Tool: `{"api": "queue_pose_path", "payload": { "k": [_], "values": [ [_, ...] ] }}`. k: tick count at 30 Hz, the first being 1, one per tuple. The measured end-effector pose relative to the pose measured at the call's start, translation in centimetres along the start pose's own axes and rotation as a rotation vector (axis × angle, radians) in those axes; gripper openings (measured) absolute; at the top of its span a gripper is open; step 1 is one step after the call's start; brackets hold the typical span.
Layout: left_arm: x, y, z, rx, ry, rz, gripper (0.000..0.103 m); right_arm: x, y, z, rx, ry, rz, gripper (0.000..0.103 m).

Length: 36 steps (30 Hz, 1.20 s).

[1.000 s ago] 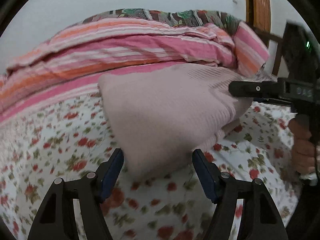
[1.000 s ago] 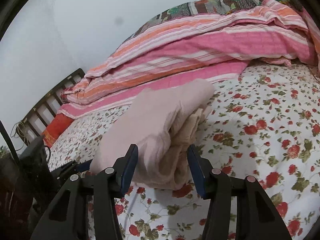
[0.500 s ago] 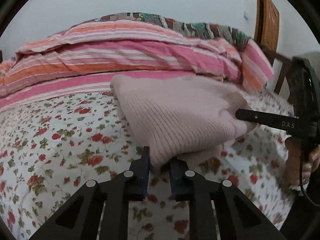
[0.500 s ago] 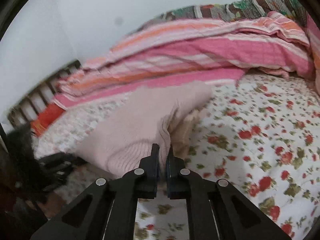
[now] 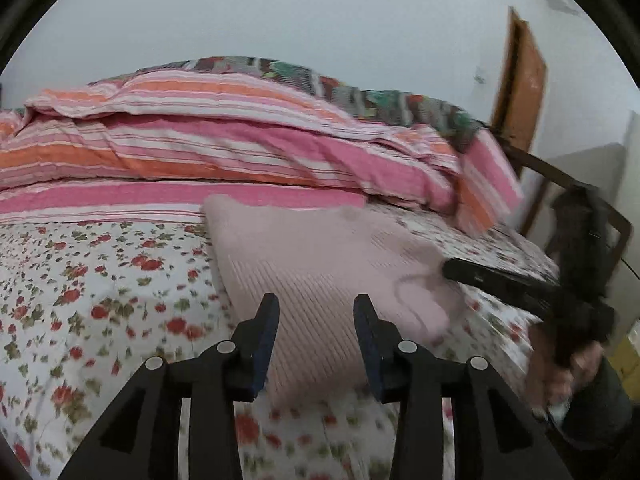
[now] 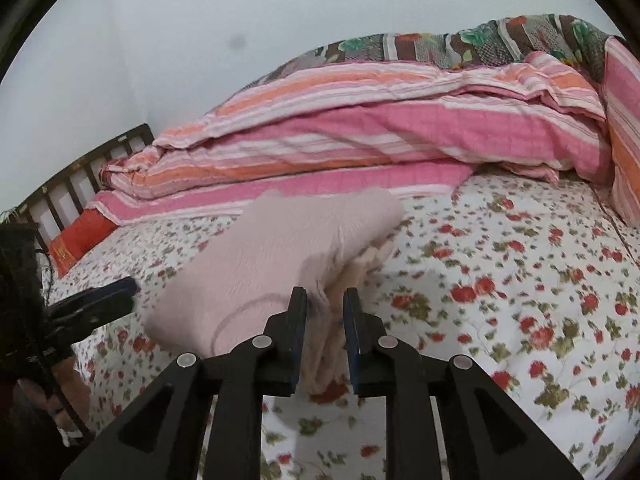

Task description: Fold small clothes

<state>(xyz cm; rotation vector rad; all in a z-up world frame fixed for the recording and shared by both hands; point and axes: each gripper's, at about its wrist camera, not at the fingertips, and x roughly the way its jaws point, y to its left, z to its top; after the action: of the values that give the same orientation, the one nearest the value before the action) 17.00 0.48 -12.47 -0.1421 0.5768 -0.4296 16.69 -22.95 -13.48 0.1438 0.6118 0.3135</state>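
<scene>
Folded pink sweater (image 5: 320, 276) lying on the flowered bed sheet (image 6: 520, 300).
Both grippers' jaws are opening: the left gripper (image 5: 316, 312) is spreading around the sweater's near edge, the right gripper (image 6: 325, 306) loosening at its folded end, beside the striped quilt (image 6: 380, 136).

sweater (image 5: 320, 264) on bedsheet (image 5: 100, 280) | quilt (image 5: 200, 144) behind sweater
</scene>
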Motion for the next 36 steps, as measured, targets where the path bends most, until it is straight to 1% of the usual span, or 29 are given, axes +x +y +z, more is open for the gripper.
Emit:
{"api": "queue_pose_path", "payload": {
  "k": [2,3,5,6,7,9,10,11,12,13,14,16,18,19,21,23,24,25,26,27,29,30,31,33,34,35,36],
  "values": [
    [1.9,0.0,0.5,-0.019,0.027,0.03,0.036,0.7,0.2,0.2,0.01,-0.021,-0.023,0.018],
    [3.0,-0.1,0.4,-0.023,0.058,0.062,0.036,1.4,0.4,0.1,-0.005,0.001,-0.06,0.018],
    [4.3,-0.5,-0.2,-0.007,0.101,0.134,0.038,3.0,0.5,-0.4,-0.04,0.089,-0.108,0.011],
    [4.9,-0.8,-0.6,0.003,0.127,0.158,0.039,4.0,0.3,-1.0,-0.045,0.145,-0.139,0.008],
    [5.0,-1.1,-0.9,0.017,0.128,0.177,0.04,4.3,0.0,-1.5,-0.038,0.169,-0.151,0.008],
    [4.9,-1.8,-1.2,0.061,0.131,0.19,0.04,4.4,-0.2,-2.0,-0.041,0.179,-0.151,0.007],
    [4.7,-1.8,-1.2,0.08,0.135,0.189,0.042,4.0,-0.2,-2.0,-0.047,0.176,-0.141,0.008],
    [4.6,-1.6,-1.1,0.08,0.131,0.177,0.044,3.6,-0.4,-1.8,-0.038,0.171,-0.122,0.008],
    [4.3,-1.3,-1.0,0.067,0.125,0.16,0.049,3.2,-0.7,-1.6,-0.022,0.164,-0.103,0.008],
    [4.2,-0.9,-0.8,0.048,0.12,0.141,0.053,2.5,-1.2,-1.3,0.008,0.143,-0.072,0.01],
    [4.1,-0.4,-0.4,0.022,0.115,0.123,0.054,2.2,-1.5,-1.0,0.03,0.129,-0.052,0.014],
    [3.8,0.4,0.2,-0.027,0.098,0.091,0.056,1.7,-2.3,-0.1,0.077,0.098,-0.023,0.033],
    [3.5,1.3,0.9,-0.074,0.069,0.064,0.06,2.0,-2.8,0.9,0.128,0.084,0.002,0.041],
    [3.3,1.7,1.3,-0.095,0.056,0.049,0.061,2.5,-3.1,1.5,0.163,0.088,0.023,0.044],
    [3.1,2.4,1.6,-0.12,0.043,0.03,0.061,3.3,-3.0,2.4,0.197,0.096,0.044,0.047],
    [3.2,2.7,1.8,-0.123,0.042,0.031,0.062,4.9,-3.2,3.7,0.219,0.104,0.03,0.047],
    [3.2,3.0,1.9,-0.121,0.046,0.041,0.062,5.7,-3.3,4.0,0.233,0.115,0.013,0.045],
    [3.3,3.2,1.8,-0.12,0.053,0.042,0.062,6.7,-3.4,4.2,0.245,0.139,0.002,0.031],
    [3.3,3.3,1.7,-0.121,0.059,0.041,0.062,7.4,-3.3,4.4,0.247,0.157,0.02,0.021],
    [3.3,3.5,1.7,-0.126,0.063,0.044,0.062,7.0,-2.5,4.5,0.194,0.132,0.029,0.015],
    [3.3,4.0,1.8,-0.146,0.064,0.039,0.062,5.2,-0.7,4.2,0.049,0.065,0.019,0.013],
    [3.3,4.2,1.8,-0.156,0.064,0.031,0.062,4.8,-0.3,3.9,0.004,0.052,0.003,0.012],
    [3.3,4.3,1.8,-0.161,0.065,0.03,0.062,5.1,-0.7,3.7,0.012,0.071,-0.023,0.011],
    [3.6,4.5,1.8,-0.178,0.072,0.028,0.062,7.0,-2.5,3.1,0.093,0.16,-0.084,0.011],
    [3.8,4.6,1.7,-0.182,0.08,0.03,0.062,7.5,-3.2,2.8,0.127,0.184,-0.1,0.011],
    [4.0,4.6,1.6,-0.186,0.088,0.037,0.062,7.5,-3.3,2.9,0.13,0.188,-0.102,0.011],
    [4.2,4.7,1.5,-0.192,0.094,0.036,0.062,7.2,-3.0,3.3,0.118,0.192,-0.106,0.014]
  ]
}}
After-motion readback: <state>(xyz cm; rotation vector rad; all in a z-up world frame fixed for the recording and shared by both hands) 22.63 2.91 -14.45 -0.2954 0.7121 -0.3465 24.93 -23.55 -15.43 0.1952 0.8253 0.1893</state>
